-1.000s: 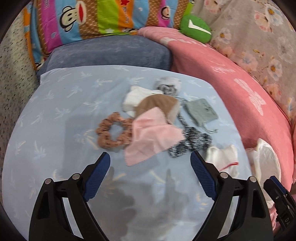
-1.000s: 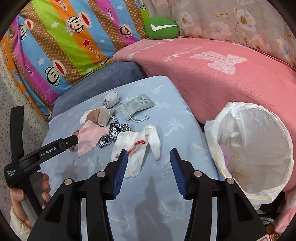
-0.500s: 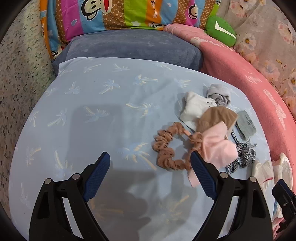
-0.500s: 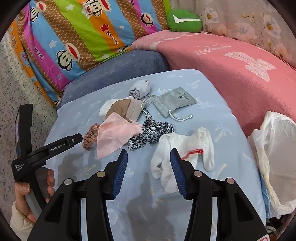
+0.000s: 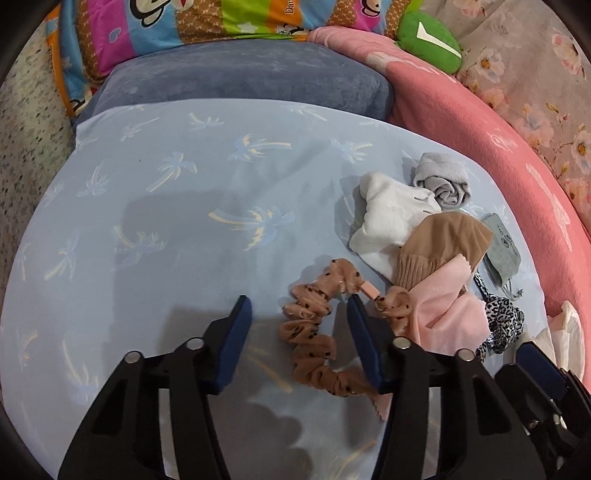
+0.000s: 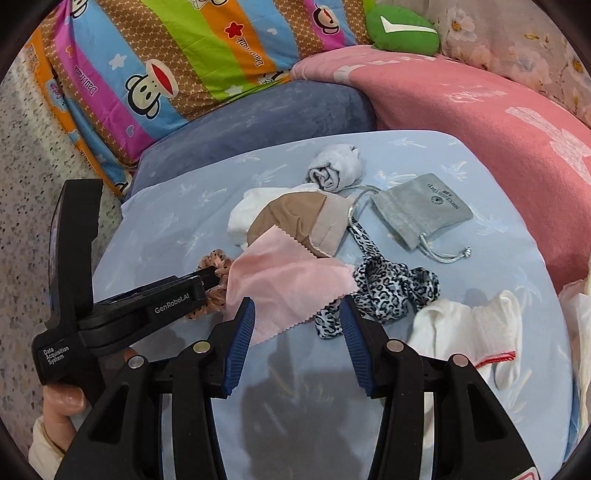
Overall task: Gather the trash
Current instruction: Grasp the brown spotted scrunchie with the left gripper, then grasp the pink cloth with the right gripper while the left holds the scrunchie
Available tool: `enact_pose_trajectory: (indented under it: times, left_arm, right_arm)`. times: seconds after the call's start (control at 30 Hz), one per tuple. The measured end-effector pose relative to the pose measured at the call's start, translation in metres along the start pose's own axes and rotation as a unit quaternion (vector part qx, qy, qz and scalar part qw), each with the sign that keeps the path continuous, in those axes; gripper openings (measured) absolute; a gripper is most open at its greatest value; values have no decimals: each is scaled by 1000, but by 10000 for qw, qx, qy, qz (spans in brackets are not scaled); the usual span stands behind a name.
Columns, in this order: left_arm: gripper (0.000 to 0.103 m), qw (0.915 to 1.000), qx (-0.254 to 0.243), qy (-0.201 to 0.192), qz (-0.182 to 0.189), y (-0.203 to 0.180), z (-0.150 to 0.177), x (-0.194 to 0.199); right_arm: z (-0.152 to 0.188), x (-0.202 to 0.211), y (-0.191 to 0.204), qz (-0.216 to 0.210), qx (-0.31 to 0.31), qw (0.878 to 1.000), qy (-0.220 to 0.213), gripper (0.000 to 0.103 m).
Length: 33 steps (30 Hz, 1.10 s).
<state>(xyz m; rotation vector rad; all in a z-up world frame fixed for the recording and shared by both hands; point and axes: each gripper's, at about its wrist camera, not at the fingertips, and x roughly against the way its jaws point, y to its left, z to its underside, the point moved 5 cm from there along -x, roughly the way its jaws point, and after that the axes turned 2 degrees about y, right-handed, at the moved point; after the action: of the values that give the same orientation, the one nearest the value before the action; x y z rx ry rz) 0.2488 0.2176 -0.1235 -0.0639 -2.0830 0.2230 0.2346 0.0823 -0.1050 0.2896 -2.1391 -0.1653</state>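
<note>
Only the right view shows the grey pouch (image 6: 421,212) whole.

Surface: pale-blue palm-print cushion (image 5: 184,229) | between left jaws: tan spotted fabric scrunchie (image 5: 314,343) | ahead of right jaws: pink pinked-edge cloth square (image 6: 288,291), leopard-print fabric band (image 6: 391,291)

A light-blue sheet printed with pale palm trees (image 5: 177,206) covers the surface in the foreground. Behind it lies a grey-blue plush cushion (image 5: 243,79), touching the sheet's far edge. A striped, many-coloured pillow with cartoon monkey faces (image 6: 177,62) leans behind the cushion. To the right, a pink blanket with white motifs (image 6: 491,114) runs alongside the sheet. A rounded green plush with a white tick mark (image 6: 402,33) rests at the blanket's far end, against a beige flowered fabric (image 5: 546,92). Speckled flooring (image 6: 26,192) shows at left.
</note>
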Motion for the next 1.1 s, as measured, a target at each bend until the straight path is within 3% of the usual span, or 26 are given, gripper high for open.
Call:
enact_pose_trajectory:
  times: [0.1,0.13,0.57,0.63,0.7,0.77,1.1]
  left_arm:
    - [20,9999,-103,9,15,-2,-1,-1]
    - [18,9999,-111,26,58,-1,-1,0]
    - [15,9995,239,-154,156,20,-3,19]
    - [15,9995,252,-143,156,20,-3,20]
    - [15,9995,237,-137,175,19,-1,21]
    - [15,9995,204,-143,189,16,1,22]
    - [15,9991,49,-245,343,-11,6,40]
  right_arm:
    - [0,-10,5,-19,44,10000,72,48]
    - [1,-13,7,-28,59,9999,100,48]
    - [-3,-50,32,-92,149,9994,296,48]
    - [-1,-55,31,-62,90,9993,369,36]
    - [0,-58,27,-77,-12,9990,447,12]
    - [1,-55,22,-125,-115,9989,432,4]
    - [-9,-4,6,-193,-223,9996,-36,2]
